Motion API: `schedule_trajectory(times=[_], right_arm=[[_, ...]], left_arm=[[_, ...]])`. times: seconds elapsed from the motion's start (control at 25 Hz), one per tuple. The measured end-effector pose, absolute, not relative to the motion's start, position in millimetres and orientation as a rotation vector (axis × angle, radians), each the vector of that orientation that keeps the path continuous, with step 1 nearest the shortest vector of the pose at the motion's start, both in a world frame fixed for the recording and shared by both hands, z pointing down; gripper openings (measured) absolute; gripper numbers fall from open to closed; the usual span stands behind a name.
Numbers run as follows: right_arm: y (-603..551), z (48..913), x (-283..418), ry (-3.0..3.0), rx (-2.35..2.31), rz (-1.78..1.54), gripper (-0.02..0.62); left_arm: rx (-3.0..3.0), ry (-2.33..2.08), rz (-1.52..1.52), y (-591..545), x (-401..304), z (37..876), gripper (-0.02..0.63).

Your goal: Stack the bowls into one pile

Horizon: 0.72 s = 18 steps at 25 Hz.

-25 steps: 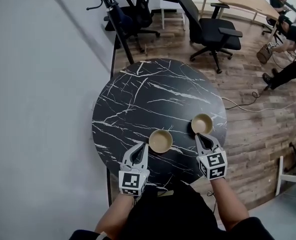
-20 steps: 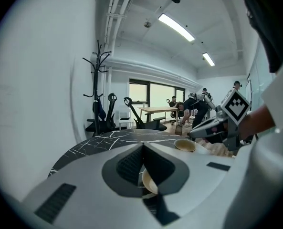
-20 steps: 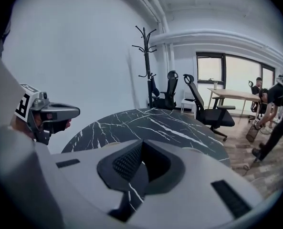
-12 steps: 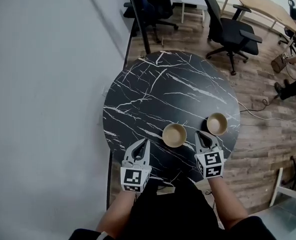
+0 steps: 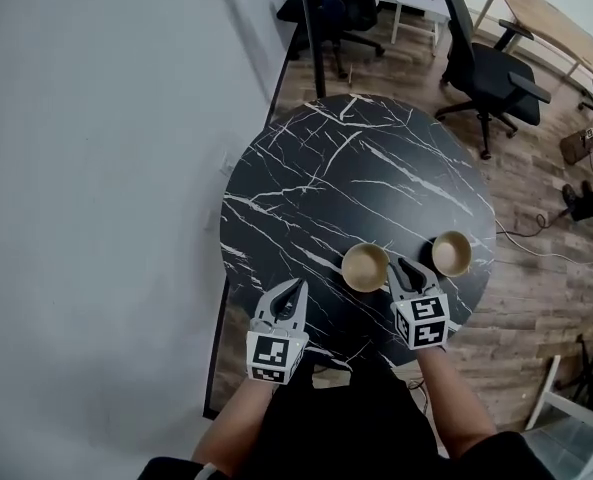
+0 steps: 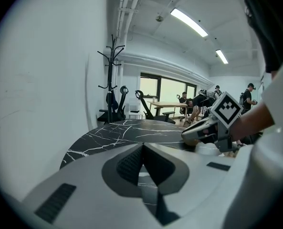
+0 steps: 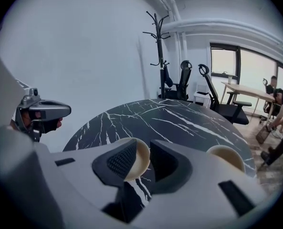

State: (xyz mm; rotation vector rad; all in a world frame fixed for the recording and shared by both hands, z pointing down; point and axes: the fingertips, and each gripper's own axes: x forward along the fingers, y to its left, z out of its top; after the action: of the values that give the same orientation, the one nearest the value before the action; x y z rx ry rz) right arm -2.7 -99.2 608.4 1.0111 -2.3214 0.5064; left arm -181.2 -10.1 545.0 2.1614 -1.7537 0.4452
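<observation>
– Checking the load first: the left tan shallow round bowl (image 5: 364, 266) sits just left of your right gripper (image 5: 401, 266), and the right tan shallow round bowl (image 5: 451, 253) just right of it. Both stand upright, apart from each other, on the near-right part of the round black white-veined marble-look table (image 5: 316, 188). I judge them light, rigid and smooth-walled, so liable to slip and perhaps to chip.
– Where should I take hold?
– At the rim, one jaw inside the wall and one outside. Your right gripper's jaws have just been opening. They now stand apart, pinching nothing, with the left bowl's rim just ahead of the gap. Your left gripper (image 5: 294, 286) has its jaws pressed together, empty, over bare tabletop.
– And the surroundings?
– The top looks hard and glossy, so a nudged bowl may slide. The right bowl sits close to the edge, above a wood-plank floor (image 5: 536, 198). A grey wall (image 5: 96, 168) stands to your left. Black office chairs (image 5: 486, 73) stand beyond the table, well apart from the work.
</observation>
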Motion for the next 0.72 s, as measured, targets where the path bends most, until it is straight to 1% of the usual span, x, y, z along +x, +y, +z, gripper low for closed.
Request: schedule_trajectory(times=[0.32,0.72], right_arm=[[-94.7,653.9,-5.0,-2.222,0.936,0.535,0.101],[-97.7,693.9,-6.7,-2.122,0.936,0.761,0.124]], left_arm=[[2.173,-1.717,0.455,-3.5,-181.1,547.5,0.012],[2.138,-1.718,0.496,2.9,-196.3,557.8,0.012]])
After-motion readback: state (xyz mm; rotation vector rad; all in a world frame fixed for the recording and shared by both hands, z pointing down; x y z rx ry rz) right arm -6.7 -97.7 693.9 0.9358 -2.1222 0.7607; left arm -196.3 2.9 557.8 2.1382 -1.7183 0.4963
